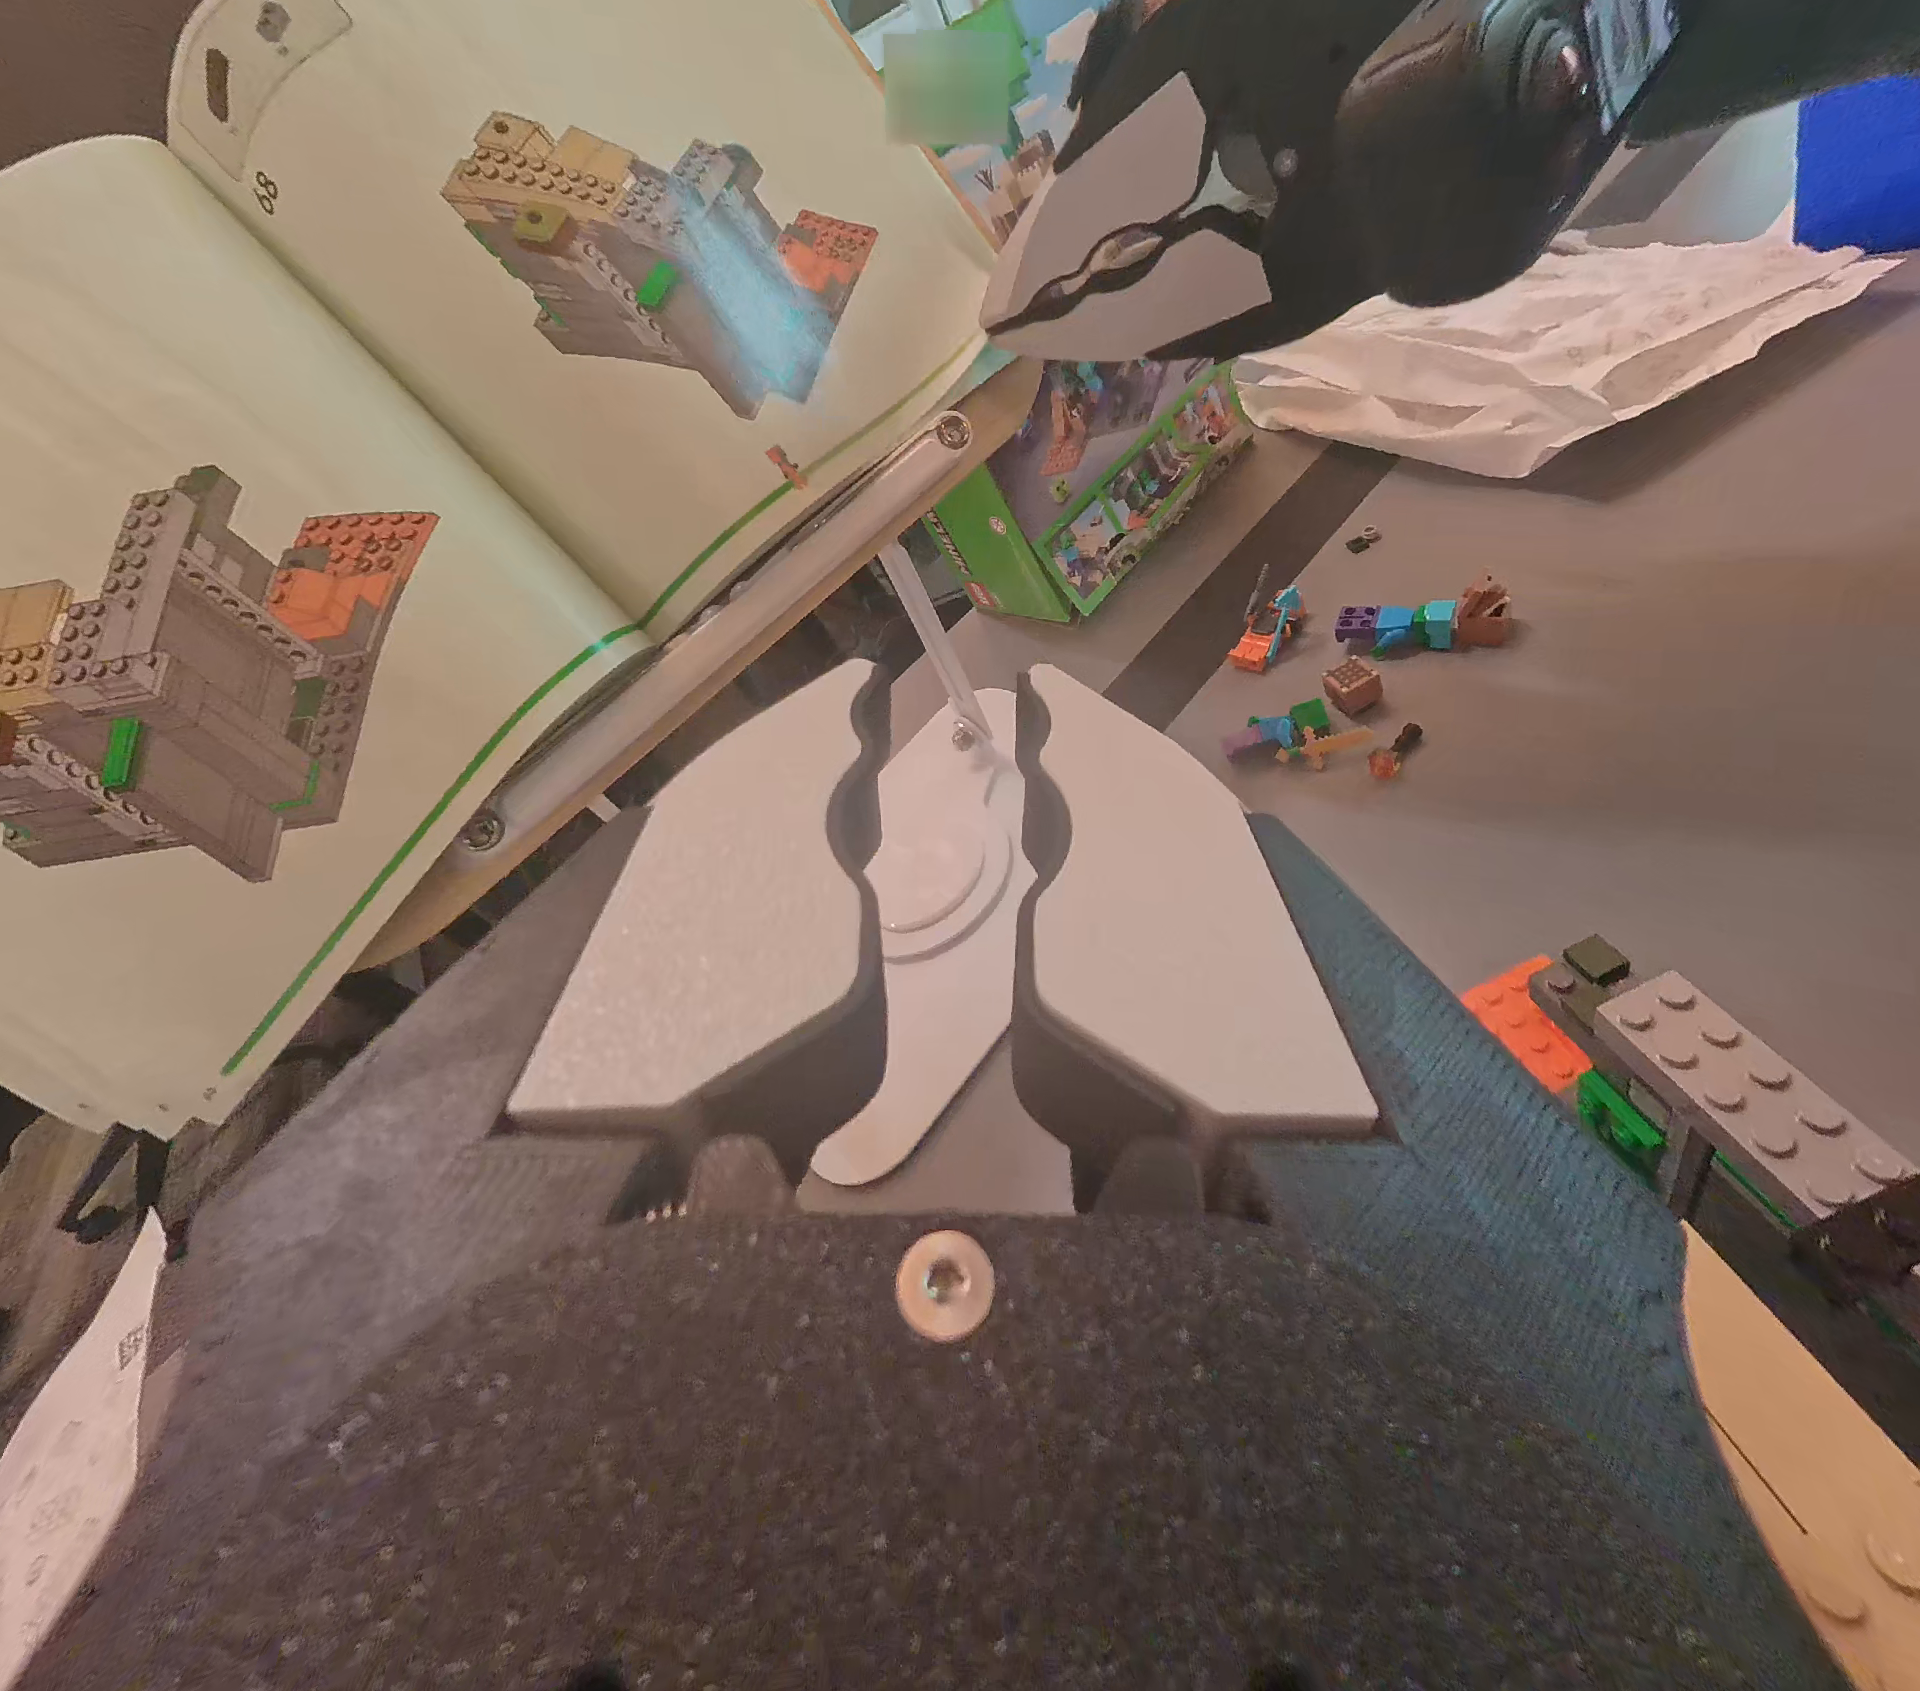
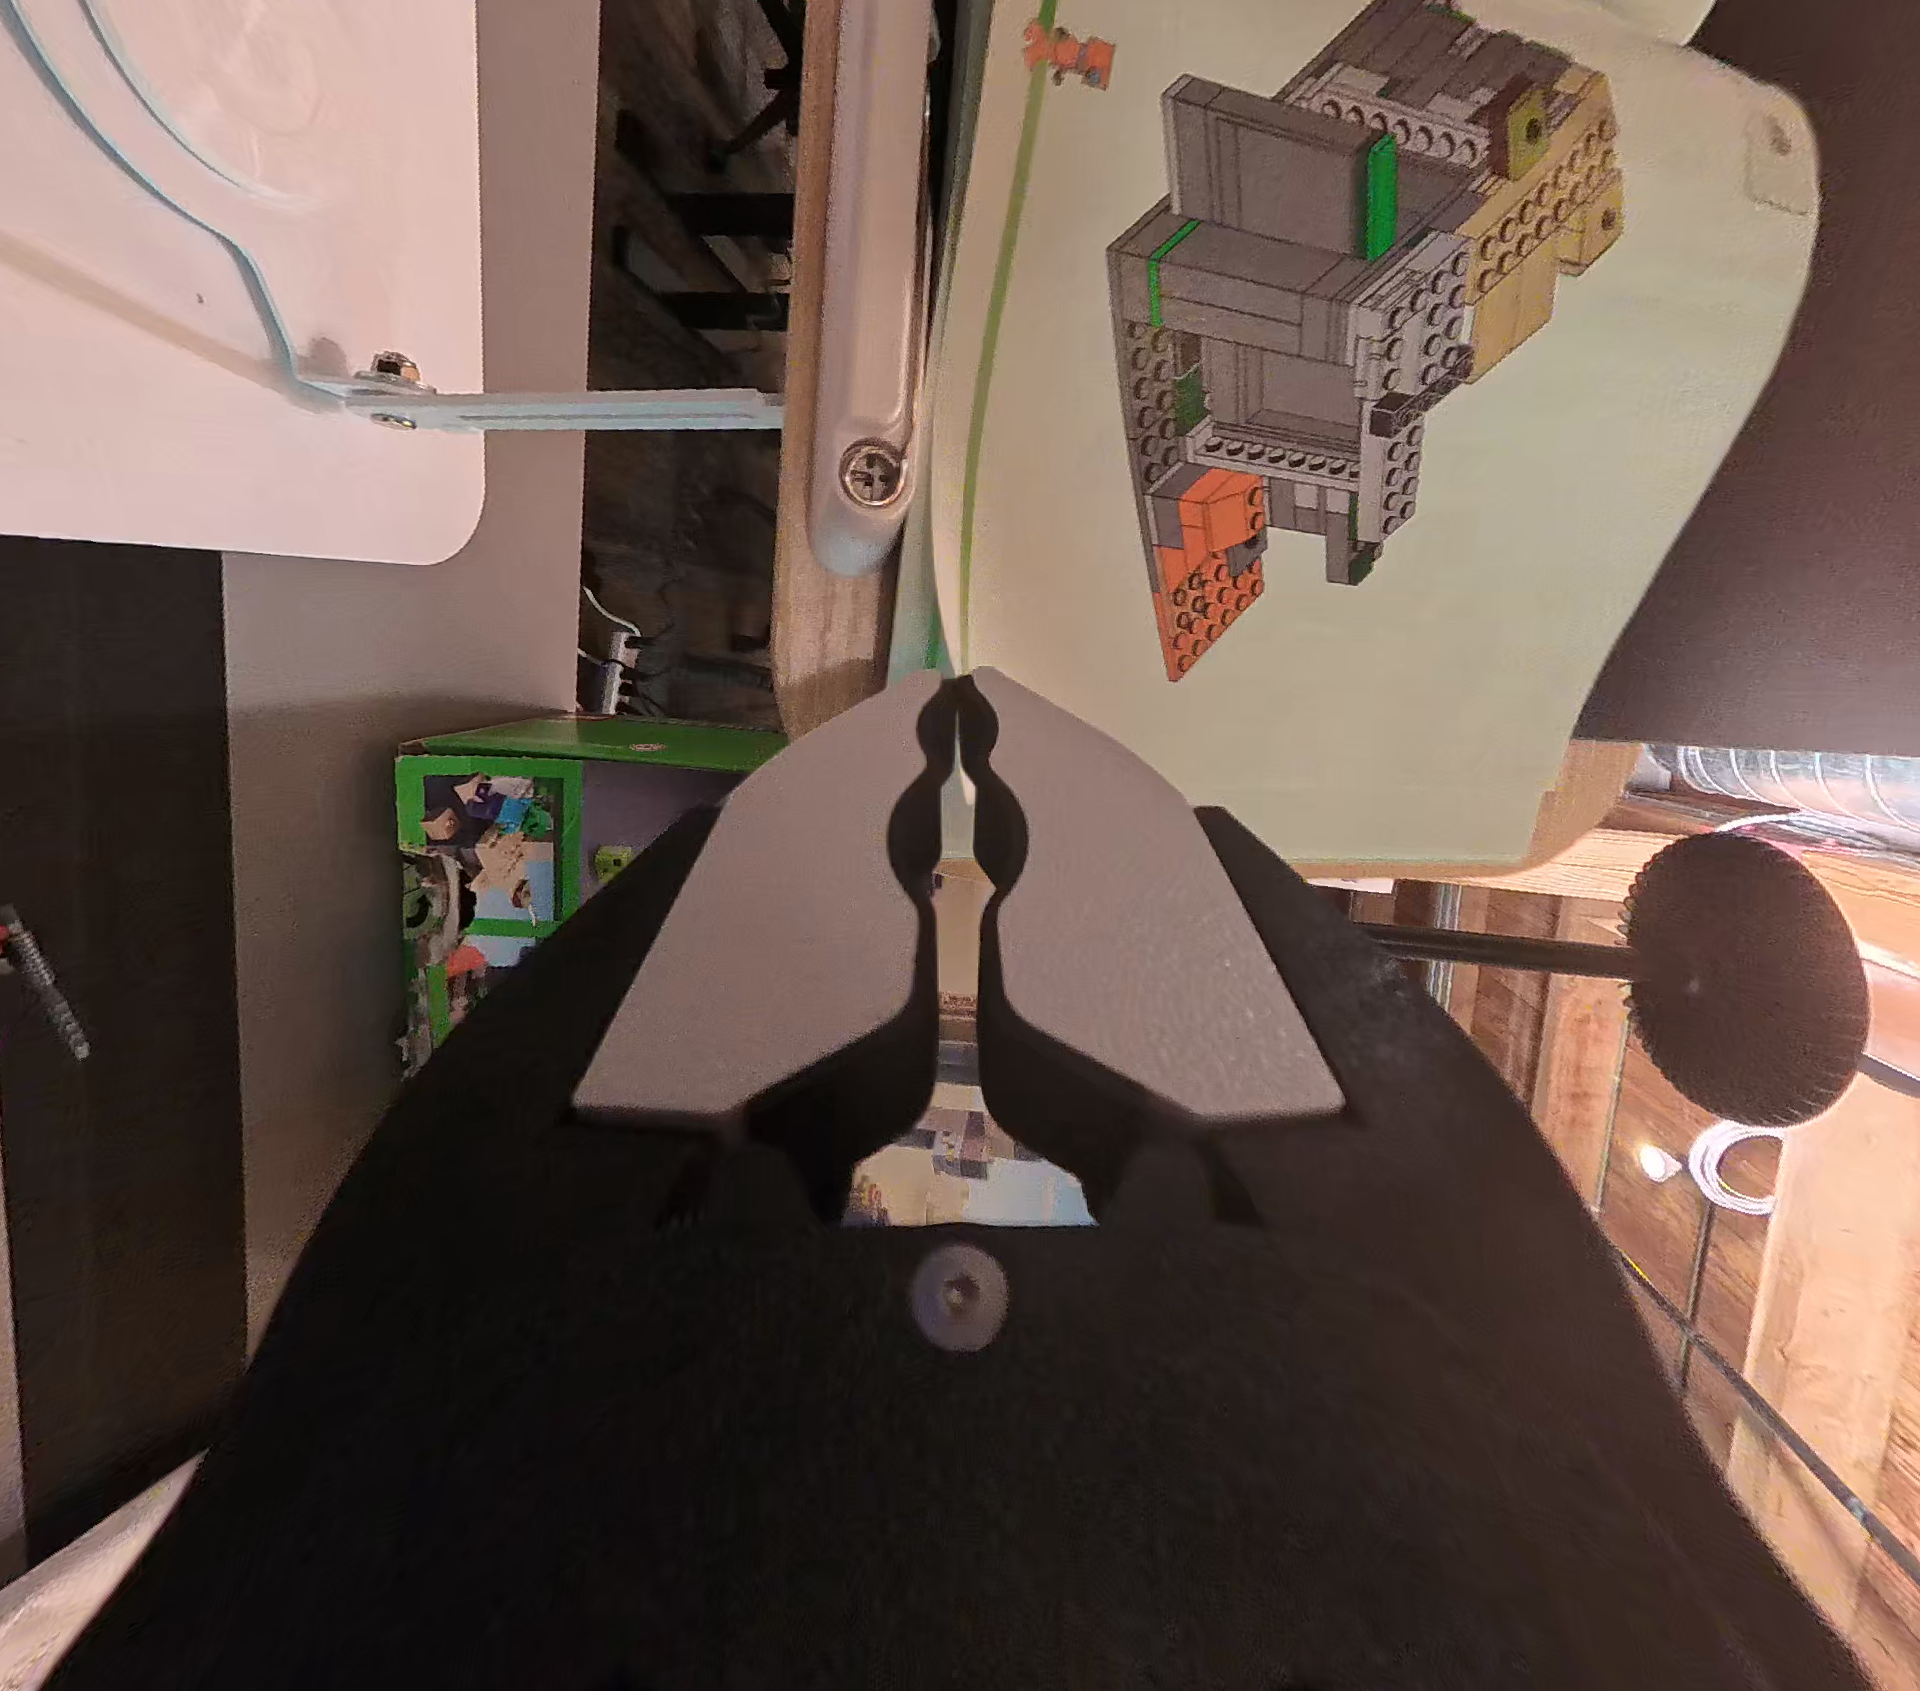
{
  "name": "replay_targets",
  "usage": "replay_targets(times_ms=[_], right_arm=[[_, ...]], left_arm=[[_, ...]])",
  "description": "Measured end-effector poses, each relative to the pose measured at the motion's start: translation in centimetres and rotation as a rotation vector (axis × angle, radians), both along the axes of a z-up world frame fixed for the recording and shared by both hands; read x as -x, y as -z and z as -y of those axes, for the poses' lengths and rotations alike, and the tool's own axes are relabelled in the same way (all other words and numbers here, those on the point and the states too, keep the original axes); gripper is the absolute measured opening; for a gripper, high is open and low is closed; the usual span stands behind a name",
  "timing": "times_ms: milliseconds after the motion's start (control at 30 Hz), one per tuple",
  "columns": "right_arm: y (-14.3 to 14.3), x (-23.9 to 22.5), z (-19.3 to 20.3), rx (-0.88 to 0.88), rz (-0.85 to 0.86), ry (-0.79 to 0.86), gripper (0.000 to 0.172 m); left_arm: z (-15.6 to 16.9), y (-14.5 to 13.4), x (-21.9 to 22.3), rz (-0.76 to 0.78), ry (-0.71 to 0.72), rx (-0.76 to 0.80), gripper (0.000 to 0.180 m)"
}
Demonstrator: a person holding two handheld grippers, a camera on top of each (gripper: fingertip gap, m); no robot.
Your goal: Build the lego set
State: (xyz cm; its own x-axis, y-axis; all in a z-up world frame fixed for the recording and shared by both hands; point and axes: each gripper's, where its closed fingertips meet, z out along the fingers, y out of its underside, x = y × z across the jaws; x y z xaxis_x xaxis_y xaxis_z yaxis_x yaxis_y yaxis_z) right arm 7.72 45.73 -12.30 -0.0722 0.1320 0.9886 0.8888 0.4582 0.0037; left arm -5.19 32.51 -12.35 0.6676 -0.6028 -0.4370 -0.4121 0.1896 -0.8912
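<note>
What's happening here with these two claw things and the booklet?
A person holds two grippers at a brick-building instruction booklet propped open on a stand. The right gripper is shut on the lower corner of the booklet's right page. The left gripper hangs open and empty above the stand's white base. Loose bricks lie on the grey table.

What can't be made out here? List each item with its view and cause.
Left wrist view: brick model, cut off by the right edge.
Left wrist view: loose figures, too small for detail.
Right wrist view: green box, partly hidden behind the right gripper.
Right wrist view: booklet, runs off the top edge.
</note>
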Motion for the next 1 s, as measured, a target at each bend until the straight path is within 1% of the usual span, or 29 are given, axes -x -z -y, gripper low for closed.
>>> replay_targets(times_ms=[133,300,467,600,767,833,1000], right_arm=[[-0.8,0.1,0.6,0.006,-0.008,-0.003,0.0],[-2.8,0.9,1.8,-0.009,-0.07,-0.025,0.0],[-4.4,3.1,3.2,0.015,-0.154,-0.077,0.0],[-4.9,5.5,4.1,0.032,-0.189,-0.12,0.0],[-5.8,8.2,5.0,0.061,-0.25,-0.176,0.0],[-6.1,9.2,5.3,0.075,-0.277,-0.195,0.0],[-6.7,12.1,5.9,0.123,-0.343,-0.246,0.0]], left_arm=[[0.1,0.3,-0.1,0.003,0.002,0.007,0.022],[0.0,0.5,-0.4,0.01,0.003,0.004,0.023],[-0.9,-0.5,-0.9,0.025,-0.018,-0.04,0.029],[-2.4,-2.3,-0.3,0.017,-0.097,-0.138,0.033],[-4.7,-4.7,2.1,-0.004,-0.234,-0.279,0.037],[-5.7,-4.9,3.2,-0.022,-0.278,-0.301,0.04],[-7.2,-4.5,4.7,-0.034,-0.322,-0.307,0.042]])
